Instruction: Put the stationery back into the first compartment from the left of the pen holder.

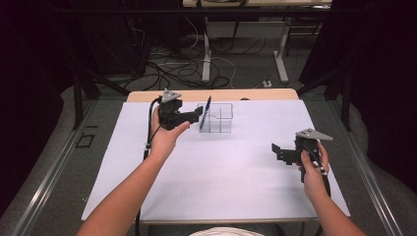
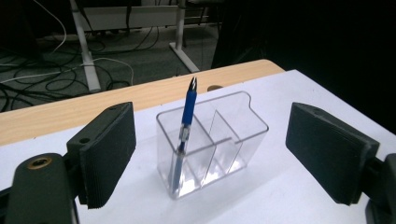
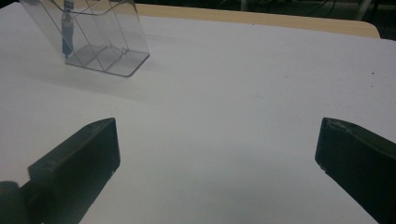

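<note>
1. High view: a blue pen stands in a clear holder near the far edge of the white table. The pen leans a little, with its top sticking out over the rim.
2. The left gripper sits just beside the holder. Its jaws are wide apart and nothing is between them. The pen is free.
3. Left gripper view: the pen is in the end slot of the holder, and the other slots look bare.
4. The right gripper is well apart from the holder, low over the table. Its jaws are wide apart too, with nothing in them.
5. I think the putting-in step is done and the letting-go step is in hand.
6. Next, I think the left hand should pull away gently, so it does not bump the holder or knock the pen.
</note>
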A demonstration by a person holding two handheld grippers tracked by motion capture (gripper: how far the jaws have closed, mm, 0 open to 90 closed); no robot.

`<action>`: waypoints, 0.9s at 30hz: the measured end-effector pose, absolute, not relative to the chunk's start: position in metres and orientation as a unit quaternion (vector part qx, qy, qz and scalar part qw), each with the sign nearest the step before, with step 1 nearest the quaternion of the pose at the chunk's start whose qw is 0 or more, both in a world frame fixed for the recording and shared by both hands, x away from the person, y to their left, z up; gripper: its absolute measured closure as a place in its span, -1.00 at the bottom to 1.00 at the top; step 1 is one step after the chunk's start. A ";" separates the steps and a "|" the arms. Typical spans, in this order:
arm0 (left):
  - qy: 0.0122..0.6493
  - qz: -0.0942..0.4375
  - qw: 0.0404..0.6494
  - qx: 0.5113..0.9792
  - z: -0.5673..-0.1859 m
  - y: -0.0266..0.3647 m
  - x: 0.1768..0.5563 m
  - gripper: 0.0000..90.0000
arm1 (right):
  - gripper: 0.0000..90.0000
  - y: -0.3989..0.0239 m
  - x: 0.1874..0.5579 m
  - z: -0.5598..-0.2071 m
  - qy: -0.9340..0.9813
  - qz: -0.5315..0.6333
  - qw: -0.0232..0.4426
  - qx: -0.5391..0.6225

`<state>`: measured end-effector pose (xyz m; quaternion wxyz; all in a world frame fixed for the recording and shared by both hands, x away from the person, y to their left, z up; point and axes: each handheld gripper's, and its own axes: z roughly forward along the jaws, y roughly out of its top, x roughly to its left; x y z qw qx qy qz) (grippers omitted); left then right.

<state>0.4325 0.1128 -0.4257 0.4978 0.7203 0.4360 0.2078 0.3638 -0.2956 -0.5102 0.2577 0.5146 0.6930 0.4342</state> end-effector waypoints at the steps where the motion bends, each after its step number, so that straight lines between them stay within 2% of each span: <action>1: 0.437 0.208 0.497 0.721 -0.427 0.116 0.429 -0.65 | -1.00 -0.296 0.364 -0.510 0.694 0.434 0.258 0.513; 16: 0.482 0.208 0.483 0.700 -0.456 0.167 0.388 -0.97 | -1.00 -0.295 0.364 -0.511 0.694 0.433 0.259 0.514; 22: 0.490 0.213 0.490 0.689 -0.465 0.188 0.369 -0.99 | -1.00 -0.295 0.363 -0.510 0.694 0.429 0.261 0.515; 27: 0.488 0.221 0.470 0.701 -0.476 0.204 0.360 -0.99 | -1.00 -0.295 0.363 -0.511 0.695 0.427 0.261 0.515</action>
